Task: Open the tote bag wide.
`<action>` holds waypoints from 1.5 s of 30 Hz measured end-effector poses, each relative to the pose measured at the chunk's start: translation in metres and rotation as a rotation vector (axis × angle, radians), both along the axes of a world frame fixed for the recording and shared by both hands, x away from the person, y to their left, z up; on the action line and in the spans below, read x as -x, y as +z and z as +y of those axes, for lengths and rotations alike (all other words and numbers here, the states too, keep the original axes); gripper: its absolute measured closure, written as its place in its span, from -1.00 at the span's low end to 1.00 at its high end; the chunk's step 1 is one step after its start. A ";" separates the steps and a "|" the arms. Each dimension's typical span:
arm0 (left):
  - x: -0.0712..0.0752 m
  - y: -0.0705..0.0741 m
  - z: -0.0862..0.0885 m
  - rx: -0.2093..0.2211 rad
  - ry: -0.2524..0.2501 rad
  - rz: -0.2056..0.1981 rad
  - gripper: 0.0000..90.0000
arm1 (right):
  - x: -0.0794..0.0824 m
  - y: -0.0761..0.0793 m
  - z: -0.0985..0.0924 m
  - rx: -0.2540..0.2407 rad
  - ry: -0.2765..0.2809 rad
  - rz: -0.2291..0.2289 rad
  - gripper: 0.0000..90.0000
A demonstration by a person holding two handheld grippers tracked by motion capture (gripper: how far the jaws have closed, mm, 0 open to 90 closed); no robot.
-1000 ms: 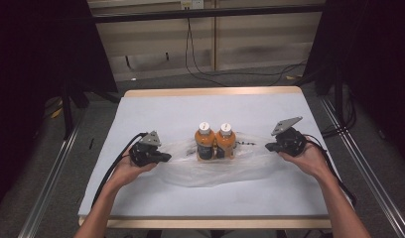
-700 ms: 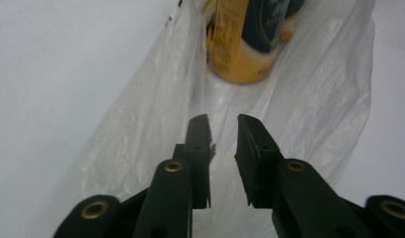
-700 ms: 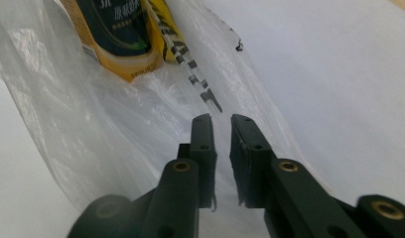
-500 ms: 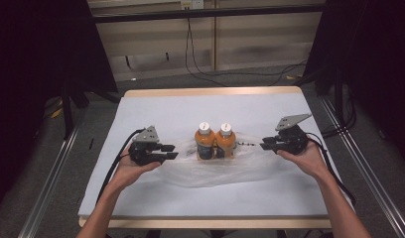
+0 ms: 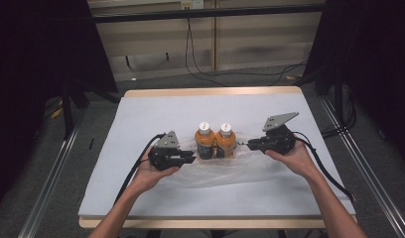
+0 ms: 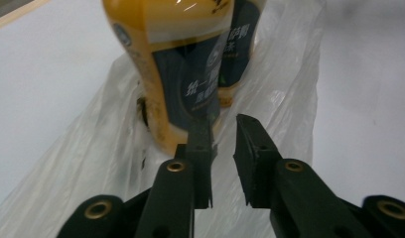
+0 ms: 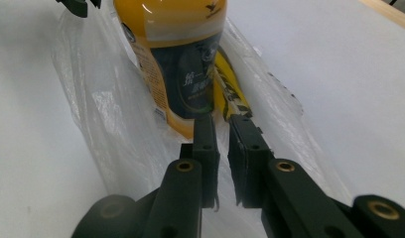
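Observation:
Two orange bottles with white caps, the left one (image 5: pixel 204 141) and the right one (image 5: pixel 225 141), stand side by side at the middle of the table on a crumpled clear plastic bag (image 5: pixel 225 169). My left gripper (image 5: pixel 193 157) sits just left of them, low over the bag. In the left gripper view its jaws stand a little apart, with nothing between them, and the left gripper (image 6: pixel 223 121) is just short of the near bottle (image 6: pixel 175 59). My right gripper (image 5: pixel 247 145) points at the right bottle (image 7: pixel 183 59). The right gripper (image 7: pixel 221 119) is narrowly open over the bag (image 7: pixel 106 114).
A white cloth (image 5: pixel 141 114) covers the wooden table (image 5: pixel 210 91). Metal rails run along the floor at both sides, and cables (image 5: pixel 205 69) lie on the floor behind the table. A cable trails from each gripper toward the person's side.
Both grippers have moved inward toward the bottles: the left one to the right, the right one to the left. The bottles have not moved.

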State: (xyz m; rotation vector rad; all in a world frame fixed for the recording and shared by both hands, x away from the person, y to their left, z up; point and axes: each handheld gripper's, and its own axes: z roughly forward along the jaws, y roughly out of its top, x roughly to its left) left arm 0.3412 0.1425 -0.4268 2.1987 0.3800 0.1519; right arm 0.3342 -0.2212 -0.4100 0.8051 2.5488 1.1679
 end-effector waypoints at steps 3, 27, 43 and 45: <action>-0.002 -0.002 -0.006 0.032 -0.013 0.028 0.83 | -0.004 -0.002 0.004 0.009 0.009 0.013 0.94; -0.002 -0.014 -0.062 -0.018 -0.099 0.033 1.00 | -0.035 -0.017 0.043 0.097 0.067 0.058 1.00; -0.005 -0.030 -0.065 -0.088 -0.086 0.022 1.00 | -0.051 -0.041 0.050 0.146 0.045 0.120 1.00; -0.004 -0.032 -0.067 -0.097 -0.091 0.028 1.00 | -0.053 -0.044 0.051 0.149 0.051 0.123 1.00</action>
